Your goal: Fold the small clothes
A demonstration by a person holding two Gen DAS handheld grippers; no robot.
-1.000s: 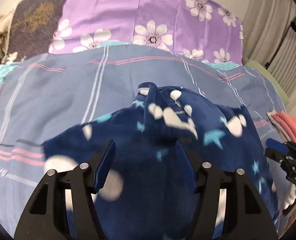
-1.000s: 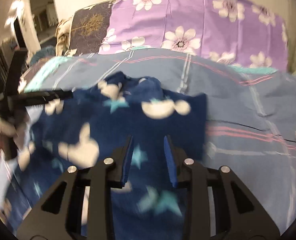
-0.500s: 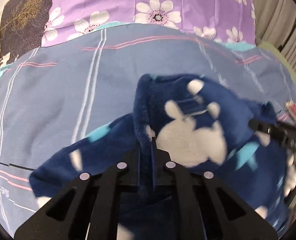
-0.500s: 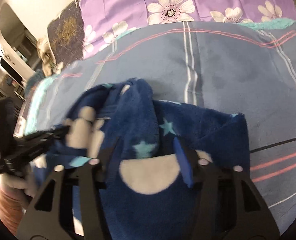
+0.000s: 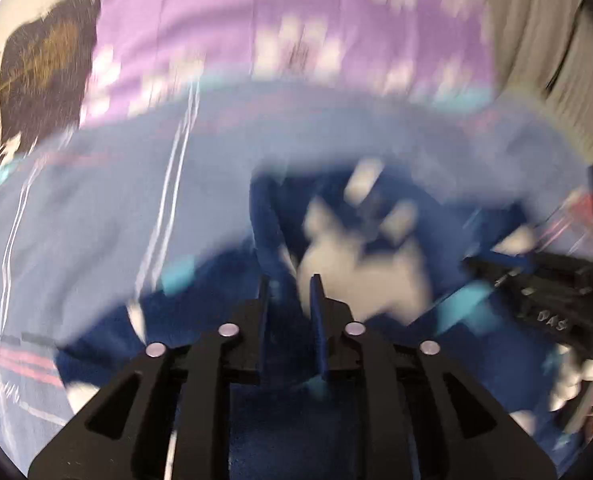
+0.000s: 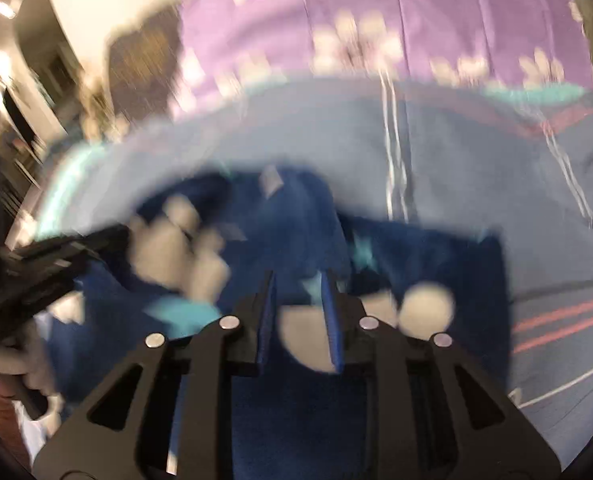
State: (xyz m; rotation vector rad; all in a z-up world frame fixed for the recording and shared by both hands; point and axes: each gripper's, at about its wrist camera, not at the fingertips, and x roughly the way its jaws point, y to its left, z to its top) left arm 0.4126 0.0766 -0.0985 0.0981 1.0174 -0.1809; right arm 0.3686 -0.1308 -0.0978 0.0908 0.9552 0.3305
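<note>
2 claws work over 1 navy fleece garment (image 5: 360, 264) that lies crumpled on the blue striped bed cover (image 5: 96, 216). The left claw (image 5: 290, 304) has just been opening a little from a near-closed pinch; a raised fold of fleece sits in its narrow gap, though blur hides whether the pads press it. The right claw (image 6: 298, 304) has just been closing, with fleece between its jaws, and its contact is equally unclear. The garment spreads sideways across both views, so each claw sits at 1 end of it, with the bunched ridge rising ahead between them. The garment's near edge is cut off beneath the claws.
</note>
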